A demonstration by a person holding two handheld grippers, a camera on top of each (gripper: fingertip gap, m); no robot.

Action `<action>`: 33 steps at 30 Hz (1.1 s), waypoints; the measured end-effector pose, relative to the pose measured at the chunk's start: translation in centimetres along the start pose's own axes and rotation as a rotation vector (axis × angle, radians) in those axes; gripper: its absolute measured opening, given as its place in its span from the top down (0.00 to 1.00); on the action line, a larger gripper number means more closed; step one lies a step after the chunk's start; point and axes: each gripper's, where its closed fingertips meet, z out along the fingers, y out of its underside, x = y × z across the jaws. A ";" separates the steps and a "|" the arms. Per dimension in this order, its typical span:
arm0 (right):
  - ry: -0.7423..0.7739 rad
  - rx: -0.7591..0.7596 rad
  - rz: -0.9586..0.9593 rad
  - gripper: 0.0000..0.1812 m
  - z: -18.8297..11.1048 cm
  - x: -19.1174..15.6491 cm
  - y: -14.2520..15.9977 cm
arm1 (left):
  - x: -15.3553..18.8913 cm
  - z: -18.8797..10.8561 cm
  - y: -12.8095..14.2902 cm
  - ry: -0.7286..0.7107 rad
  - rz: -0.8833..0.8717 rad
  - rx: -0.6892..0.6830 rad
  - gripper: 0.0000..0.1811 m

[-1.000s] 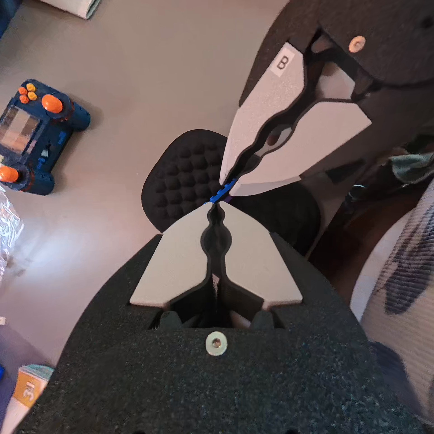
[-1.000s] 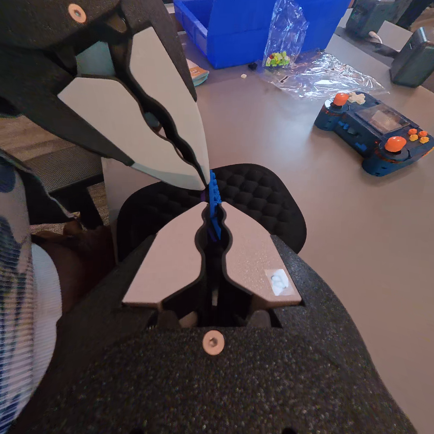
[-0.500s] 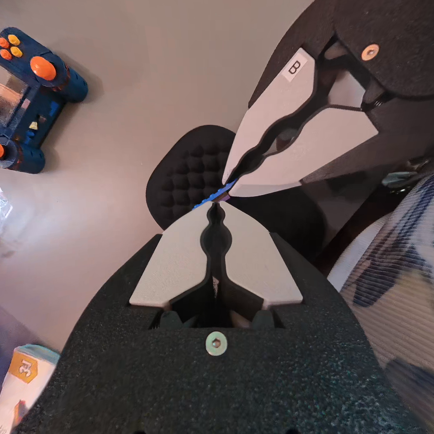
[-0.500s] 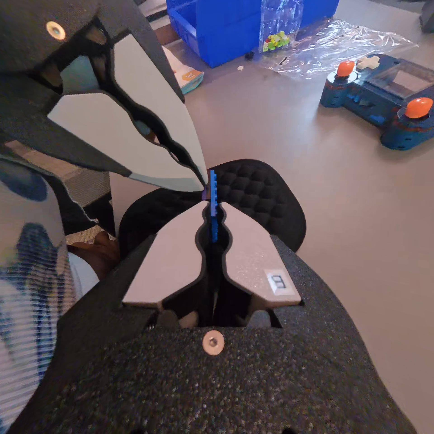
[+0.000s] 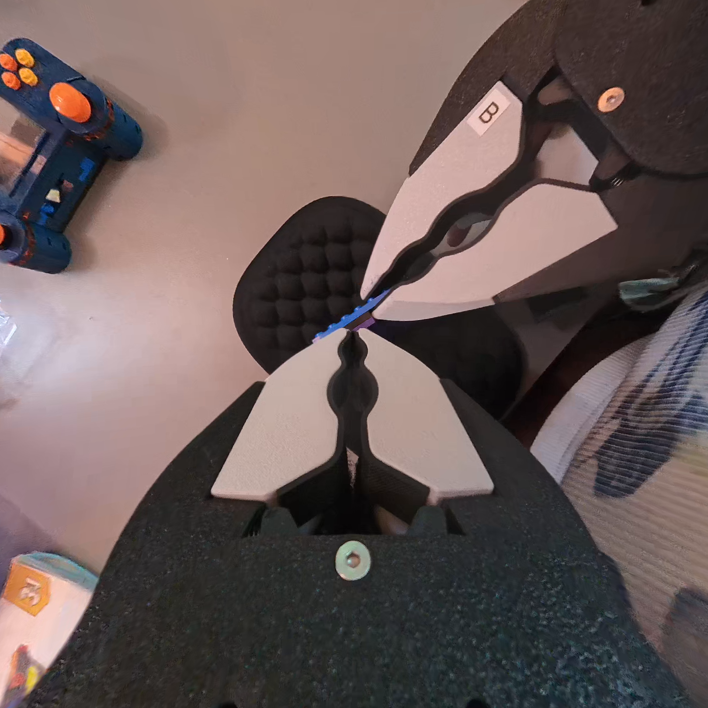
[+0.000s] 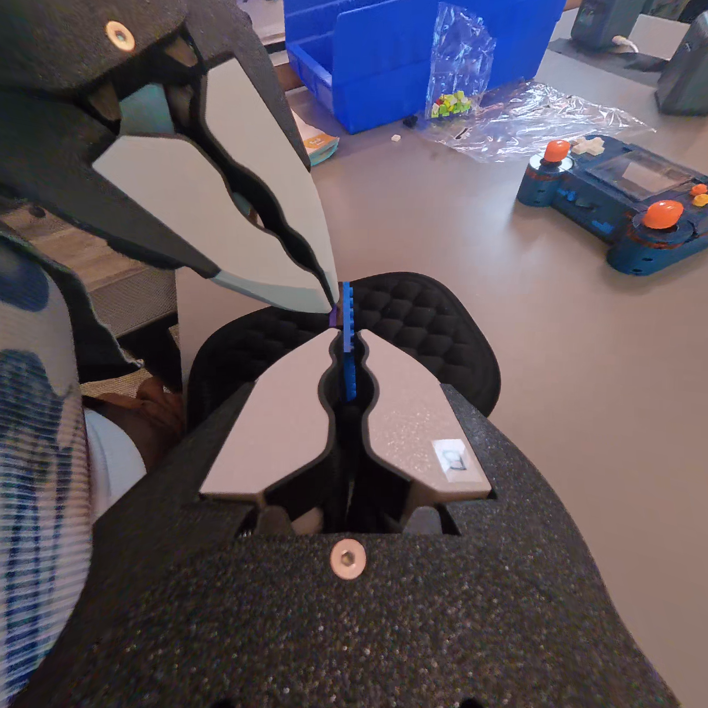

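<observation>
Blue studded plate (image 6: 348, 356) clamped by right hand-held gripper (image 6: 346, 337) — label unreadable.

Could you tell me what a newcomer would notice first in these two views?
Most striking are the two tools meeting tip to tip above a black dimpled cushion pad: the right tool grips a thin blue studded plastic strip, and the left tool is shut on a small purple piece against that strip. Farther off on the grey table lies a dark blue brick-built game controller with orange buttons.
</observation>
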 end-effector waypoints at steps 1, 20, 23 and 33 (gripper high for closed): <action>0.002 -0.002 -0.019 0.97 0.0 -0.2 0.0 | 0.1 -0.1 0.1 0.013 -0.009 0.008 1.00; 0.145 0.101 -0.029 0.97 -1.0 -0.2 -0.3 | 0.0 1.1 -0.6 0.012 -0.093 0.360 0.81; 0.100 0.077 0.048 0.97 -1.1 -0.3 -0.2 | 0.0 1.1 -0.6 0.025 -0.073 0.361 0.81; -0.037 -0.014 0.002 0.96 -1.6 -0.7 0.0 | 0.4 1.0 -0.8 0.034 0.005 0.334 0.82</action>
